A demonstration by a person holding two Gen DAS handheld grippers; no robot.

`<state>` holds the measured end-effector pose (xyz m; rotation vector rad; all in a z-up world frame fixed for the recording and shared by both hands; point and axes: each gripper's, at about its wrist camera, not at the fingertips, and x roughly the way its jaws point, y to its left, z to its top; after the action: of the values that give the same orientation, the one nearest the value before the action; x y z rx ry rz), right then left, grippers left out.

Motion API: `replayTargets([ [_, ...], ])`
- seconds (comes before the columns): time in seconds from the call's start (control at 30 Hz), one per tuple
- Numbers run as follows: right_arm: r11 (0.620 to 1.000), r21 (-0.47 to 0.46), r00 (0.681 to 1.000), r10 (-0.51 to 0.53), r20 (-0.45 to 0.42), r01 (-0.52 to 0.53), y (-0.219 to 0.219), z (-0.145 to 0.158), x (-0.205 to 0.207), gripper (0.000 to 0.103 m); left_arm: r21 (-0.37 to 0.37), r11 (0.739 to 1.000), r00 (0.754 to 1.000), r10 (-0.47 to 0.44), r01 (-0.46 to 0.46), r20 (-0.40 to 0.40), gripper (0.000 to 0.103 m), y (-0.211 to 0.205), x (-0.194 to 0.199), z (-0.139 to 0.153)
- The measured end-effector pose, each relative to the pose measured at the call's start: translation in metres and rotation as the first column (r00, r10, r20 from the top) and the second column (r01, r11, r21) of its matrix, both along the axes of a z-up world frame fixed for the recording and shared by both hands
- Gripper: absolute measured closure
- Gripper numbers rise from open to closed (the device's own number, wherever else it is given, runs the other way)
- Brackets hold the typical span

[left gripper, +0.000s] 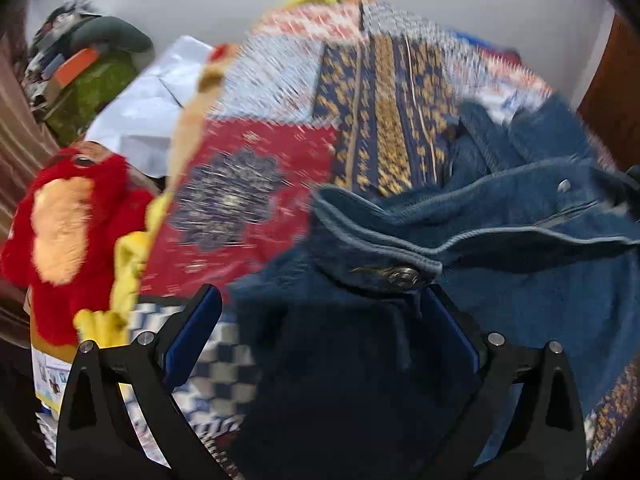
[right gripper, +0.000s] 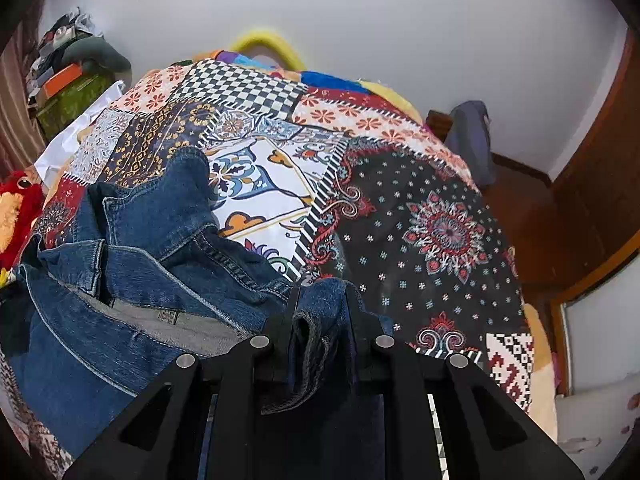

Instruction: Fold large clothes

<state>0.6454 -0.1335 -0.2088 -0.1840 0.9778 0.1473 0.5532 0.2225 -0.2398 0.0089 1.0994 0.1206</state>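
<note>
While the left gripper (left gripper: 320, 304) stands with its jaws spread wide, the denim jacket (left gripper: 460, 248) lies between the blue pads (left gripper: 192, 332) without either pad pressing on it — nothing is held there. The right gripper (right gripper: 320, 312) is closed tight on a bunched fold of the same jacket (right gripper: 132, 248), dark denim pinched between its fingers (right gripper: 282, 320).

One jacket is present. It lies crumpled on the near left part of the patchwork bedspread (right gripper: 420, 208), collar and grey lining turned up in the right wrist view, one metal button (left gripper: 404, 278) showing on a band just beyond the left gripper and a second stud (left gripper: 564, 185) farther right.

Edges: the bedspread's left edge runs beside one red plush toy (left gripper: 68, 236) with yellow parts, and white cloth (left gripper: 148, 112) lies beyond it. The right edge drops toward a brown floor (right gripper: 532, 216) and wooden panelling (right gripper: 600, 168). At the far left stands a pile of boxes and clutter (right gripper: 72, 76); a grey garment (right gripper: 472, 136) hangs at the far right corner.

Open room — the far and right parts of the bedspread lie flat and bare of clothing. The left wrist view is blurred, so fine detail there cannot be told.
</note>
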Motion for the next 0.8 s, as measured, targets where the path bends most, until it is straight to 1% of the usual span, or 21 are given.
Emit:
replayTargets([
  [0.07,1.000,0.013,1.000,0.011,-0.018,-0.011,-0.002,-0.003,0.003,0.089,0.066,0.997,0.999,0.051,-0.050,-0.004,0.002,-0.005,0.014,-0.014],
  [0.1,1.000,0.018,0.999,0.020,-0.029,-0.019,-0.004,-0.003,0.005,0.089,0.111,0.991,0.997,0.080,-0.081,0.013,0.000,-0.005,0.020,-0.019],
  [0.13,0.999,0.027,0.998,0.037,-0.043,-0.036,-0.006,-0.003,0.008,0.089,0.136,0.985,0.994,0.103,-0.105,0.024,0.000,-0.002,0.025,-0.024],
  [0.17,0.998,0.040,0.998,0.048,-0.049,-0.046,-0.008,-0.001,0.010,0.089,0.137,0.981,0.991,0.134,-0.136,0.019,0.000,0.004,0.028,-0.028],
  [0.2,0.997,0.066,0.997,0.054,-0.054,-0.050,-0.013,0.001,0.012,0.089,0.094,0.980,0.985,0.173,-0.173,0.007,0.000,0.012,0.031,-0.034],
  [0.23,0.992,0.113,0.997,0.055,-0.062,-0.048,-0.020,0.005,0.015,0.089,0.075,0.979,0.982,0.189,-0.189,0.011,0.000,0.016,0.031,-0.035],
  [0.27,0.984,0.177,0.996,0.054,-0.076,-0.040,-0.029,0.008,0.019,0.089,0.080,0.976,0.979,0.203,-0.204,0.017,0.000,0.019,0.029,-0.035],
  [0.33,0.950,0.312,0.993,0.045,-0.114,-0.007,-0.047,0.014,0.026,0.089,0.124,0.961,0.969,0.244,-0.247,0.036,0.000,0.027,0.027,-0.034],
  [0.37,0.935,0.355,0.991,0.043,-0.128,0.005,-0.054,0.016,0.028,0.089,0.118,0.960,0.967,0.251,-0.254,0.039,0.000,0.030,0.026,-0.034],
  [0.4,0.926,0.378,0.990,0.041,-0.135,0.013,-0.059,0.018,0.030,0.088,0.090,0.961,0.965,0.259,-0.261,0.034,0.000,0.034,0.025,-0.035],
  [0.43,0.922,0.386,0.992,0.027,-0.126,0.024,-0.064,0.021,0.030,0.088,0.099,0.958,0.963,0.269,-0.270,0.031,0.000,0.037,0.024,-0.034],
  [0.47,0.937,0.347,0.996,-0.018,-0.085,0.046,-0.068,0.027,0.027,0.088,0.138,0.952,0.962,0.270,-0.272,0.036,0.000,0.036,0.023,-0.034],
  [0.5,0.964,0.250,0.996,-0.091,-0.016,0.092,-0.073,0.036,0.024,0.088,0.153,0.951,0.964,0.264,-0.267,0.038,0.000,0.034,0.023,-0.034],
  [0.53,0.977,0.162,0.987,-0.150,0.062,0.138,-0.079,0.045,0.020,0.088,0.163,0.950,0.964,0.265,-0.267,0.037,0.000,0.033,0.022,-0.033],
  [0.57,0.976,0.138,0.977,-0.184,0.104,0.169,-0.089,0.053,0.017,0.088,0.172,0.947,0.963,0.268,-0.271,0.041,0.000,0.032,0.021,-0.030],
  [0.6,0.973,0.141,0.974,-0.201,0.106,0.185,-0.098,0.058,0.014,0.088,0.183,0.945,0.963,0.265,-0.270,0.049,0.000,0.032,0.019,-0.028],
  [0.67,0.976,0.159,0.984,-0.161,0.070,0.148,-0.105,0.061,0.009,0.088,0.209,0.940,0.963,0.261,-0.270,0.070,0.000,0.030,0.014,-0.018],
  [0.7,0.980,0.162,0.991,-0.121,0.049,0.112,-0.104,0.061,0.004,0.088,0.256,0.920,0.955,0.280,-0.296,0.096,0.000,0.032,0.011,-0.009],
  [0.73,0.984,0.159,0.995,-0.093,0.040,0.086,-0.102,0.061,0.000,0.088,0.276,0.909,0.949,0.291,-0.313,0.120,0.000,0.034,0.007,-0.002],
  [0.77,0.988,0.146,0.998,-0.060,0.036,0.054,-0.096,0.060,-0.007,0.088,0.270,0.906,0.944,0.295,-0.326,0.148,0.000,0.039,0.001,0.010],
  [0.8,0.991,0.132,0.999,-0.029,0.038,0.024,-0.089,0.059,-0.014,0.088,0.248,0.910,0.940,0.300,-0.333,0.162,0.000,0.045,-0.005,0.020],
])
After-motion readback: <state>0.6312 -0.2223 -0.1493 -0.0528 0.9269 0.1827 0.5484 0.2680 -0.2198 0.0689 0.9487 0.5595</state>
